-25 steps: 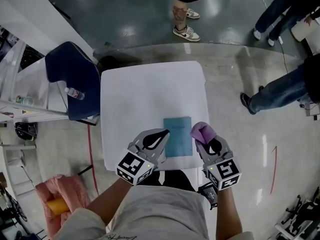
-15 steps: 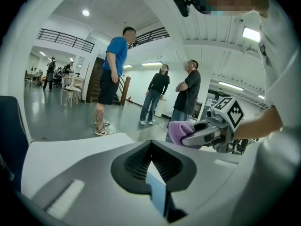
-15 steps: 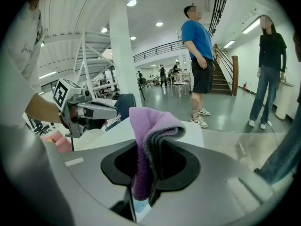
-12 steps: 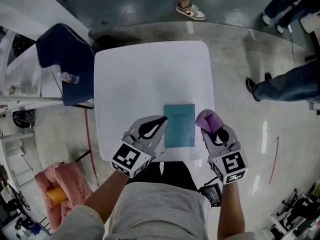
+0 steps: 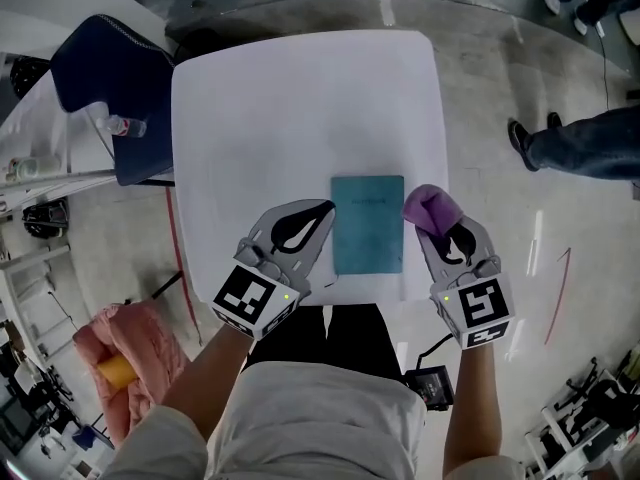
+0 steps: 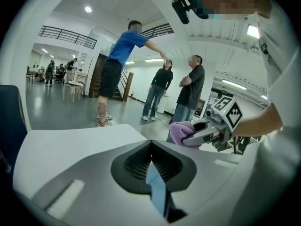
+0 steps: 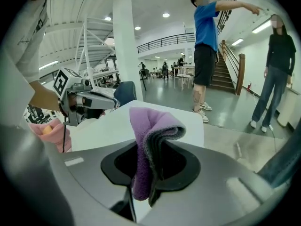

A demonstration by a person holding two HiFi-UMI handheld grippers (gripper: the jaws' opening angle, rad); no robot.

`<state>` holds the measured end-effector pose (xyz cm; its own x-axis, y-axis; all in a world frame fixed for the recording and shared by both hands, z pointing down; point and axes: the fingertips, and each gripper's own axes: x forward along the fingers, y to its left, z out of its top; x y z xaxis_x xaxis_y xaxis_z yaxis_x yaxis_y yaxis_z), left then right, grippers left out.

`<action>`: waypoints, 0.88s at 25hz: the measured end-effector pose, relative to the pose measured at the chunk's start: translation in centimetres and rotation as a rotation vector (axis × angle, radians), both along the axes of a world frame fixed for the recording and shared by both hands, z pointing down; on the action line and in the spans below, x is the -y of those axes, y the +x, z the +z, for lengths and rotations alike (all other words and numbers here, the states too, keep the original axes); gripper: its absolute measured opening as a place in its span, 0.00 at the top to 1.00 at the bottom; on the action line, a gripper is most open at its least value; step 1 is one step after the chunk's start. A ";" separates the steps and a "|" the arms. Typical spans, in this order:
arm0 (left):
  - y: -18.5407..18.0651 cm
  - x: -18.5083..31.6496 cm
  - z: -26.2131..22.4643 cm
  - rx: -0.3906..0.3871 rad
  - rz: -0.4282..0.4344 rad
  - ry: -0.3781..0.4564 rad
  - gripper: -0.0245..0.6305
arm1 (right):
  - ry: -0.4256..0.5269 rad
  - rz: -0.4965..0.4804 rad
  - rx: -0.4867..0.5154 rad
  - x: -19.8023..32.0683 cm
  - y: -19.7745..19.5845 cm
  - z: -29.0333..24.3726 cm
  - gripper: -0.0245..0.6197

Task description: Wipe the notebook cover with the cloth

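The notebook [image 5: 368, 223] lay flat and shut on the white worktop [image 5: 280, 108], toward its 5 o'clock part near the person's edge, teal cover up. The cloth [image 5: 430, 208], purple and folded, hung just beside the cover at its 3 o'clock, apart from it as far as the head view showed. The right gripper [image 5: 436, 224] had its jaws clamped on that cloth, a thick fold standing up between them. At the notebook's 9 o'clock the left gripper [image 5: 325, 209] had its jaws together on nothing. Its tips were close by the cover's far left corner, and only a sliver of teal showed through the gap behind them.

By my reading, the cloth was in hand but no stroke was under way; the wipe itself looked still to be done, with the cloth to be brought onto the cover first.

A faint line of print sat near the cover's 12 o'clock edge, too small to read. The cubes [image 5: 255, 305] on the grippers bore black-and-white squares only, no words.
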<state>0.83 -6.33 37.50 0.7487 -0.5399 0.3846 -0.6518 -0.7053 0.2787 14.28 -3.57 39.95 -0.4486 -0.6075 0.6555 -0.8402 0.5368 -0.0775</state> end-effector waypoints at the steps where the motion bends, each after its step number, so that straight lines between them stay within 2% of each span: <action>1: 0.0 -0.1 0.5 0.003 0.000 -0.004 0.96 | -0.001 -0.003 -0.006 0.1 0.1 0.4 0.78; 5: 0.1 -0.2 2.0 0.008 0.007 -0.016 0.96 | -0.009 -0.028 -0.032 0.3 -0.1 2.4 0.78; 13: -0.2 0.4 3.8 -0.002 -0.016 -0.025 0.96 | -0.018 -0.148 -0.149 1.1 -1.0 5.8 0.78; 22: -0.6 0.5 5.9 -0.010 -0.038 -0.045 0.96 | -0.016 -0.341 -0.390 2.2 -1.8 9.8 0.78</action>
